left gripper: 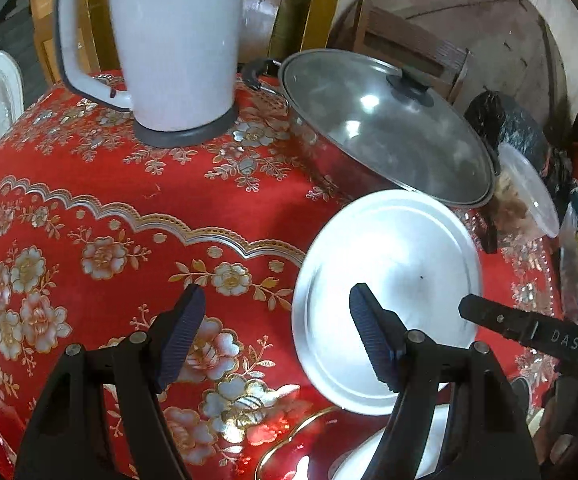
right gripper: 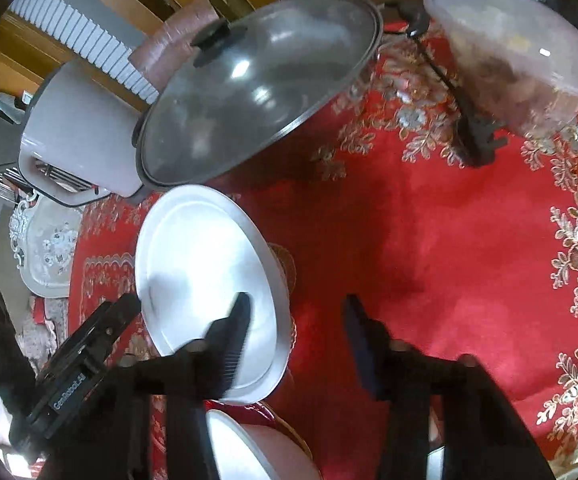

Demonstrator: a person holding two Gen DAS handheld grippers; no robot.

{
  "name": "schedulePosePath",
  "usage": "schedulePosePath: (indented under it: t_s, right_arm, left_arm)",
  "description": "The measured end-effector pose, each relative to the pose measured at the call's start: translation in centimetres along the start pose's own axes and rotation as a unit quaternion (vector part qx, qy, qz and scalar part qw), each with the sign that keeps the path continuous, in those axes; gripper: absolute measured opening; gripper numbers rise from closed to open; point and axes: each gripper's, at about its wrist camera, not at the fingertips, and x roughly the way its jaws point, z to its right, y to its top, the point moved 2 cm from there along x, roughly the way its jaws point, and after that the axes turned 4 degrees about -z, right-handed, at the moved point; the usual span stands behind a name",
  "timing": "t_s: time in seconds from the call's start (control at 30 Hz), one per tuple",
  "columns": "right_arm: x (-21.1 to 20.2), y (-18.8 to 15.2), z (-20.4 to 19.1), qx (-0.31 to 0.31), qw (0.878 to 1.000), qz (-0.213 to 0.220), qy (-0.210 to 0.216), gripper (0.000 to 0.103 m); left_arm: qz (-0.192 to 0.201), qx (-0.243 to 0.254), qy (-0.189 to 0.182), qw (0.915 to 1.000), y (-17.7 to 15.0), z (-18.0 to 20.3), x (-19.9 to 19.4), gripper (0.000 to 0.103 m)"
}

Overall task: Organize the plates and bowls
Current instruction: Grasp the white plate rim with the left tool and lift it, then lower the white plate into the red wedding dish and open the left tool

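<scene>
Standing on the red flowered tablecloth from left to right are a tall white jug, a shiny metal pot with a glass lid, and a clear plastic tub of food. Close in front of the pot is a round, smooth metal plate. The left gripper is wide open, holding nothing. The right gripper is open too, one finger over the plate's edge.

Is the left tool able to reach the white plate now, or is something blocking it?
Probably yes. The left tool is open, and the white plate lies just ahead with one finger already over it. The lidded pot stands behind the plate, not in the way.
</scene>
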Motion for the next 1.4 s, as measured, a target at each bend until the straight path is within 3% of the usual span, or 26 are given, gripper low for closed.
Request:
schedulePosePath:
  t_s: [0.07, 0.17, 0.3, 0.33, 0.37, 0.43, 0.5, 0.6, 0.87, 1.13, 1.4]
  right_arm:
    - [0.4, 0.0, 0.1, 0.003, 1.000, -0.006, 0.004, 0.039]
    - [0.6, -0.2, 0.6, 0.017, 1.000, -0.009, 0.012, 0.018]
    - [1.3, -0.2, 1.1, 0.030, 0.999, -0.019, 0.024, 0.009]
    - [1.4, -0.4, 1.2, 0.034, 0.999, -0.020, 0.029, 0.009]
    - [1.3, -0.5, 1.3, 0.037, 0.999, -0.018, 0.034, 0.009]
    - [1.2, -0.4, 1.1, 0.040, 0.998, -0.017, 0.047, 0.008]
    - [0.6, -0.3, 0.4, 0.030, 0.998, -0.012, 0.051, 0.007]
    - [-0.3, -0.2, -0.9, 0.010, 0.999, -0.001, 0.042, 0.007]
    - [-5.1, -2.1, -6.5, -0.036, 0.996, 0.016, 0.076, 0.007]
    - [-6.8, -8.9, -15.5, -0.109, 0.986, -0.007, 0.128, 0.007]
    - [-1.3, -17.9, -24.2, -0.168, 0.969, -0.091, 0.156, 0.010]
  left_arm:
    - [-0.001, 0.002, -0.001, 1.0000, 0.2, 0.3, 0.3, 0.074]
    - [-0.010, 0.002, -0.006, 0.9999, 0.1, 0.6, 1.0, 0.074]
    - [-0.025, 0.003, -0.009, 0.9996, 0.1, 1.0, 2.3, 0.072]
    - [-0.031, 0.003, -0.007, 0.9995, 0.0, 1.1, 2.6, 0.055]
    - [-0.045, -0.002, -0.009, 0.9990, 0.0, 0.9, 3.1, 0.030]
    - [-0.071, -0.014, -0.027, 0.9970, -0.2, 0.7, 3.8, 0.019]
    - [-0.072, -0.007, -0.020, 0.9972, -0.3, 1.0, 3.6, 0.013]
    - [-0.052, -0.004, -0.016, 0.9985, -0.1, 0.9, 2.0, 0.013]
    - [-0.013, -0.029, -0.019, 0.9993, -0.5, -2.4, -6.3, 0.013]
    - [0.003, -0.080, 0.014, 0.9967, -7.7, -11.5, -13.8, 0.013]
    - [0.003, -0.139, 0.089, 0.9863, -15.3, -21.1, -17.6, 0.013]
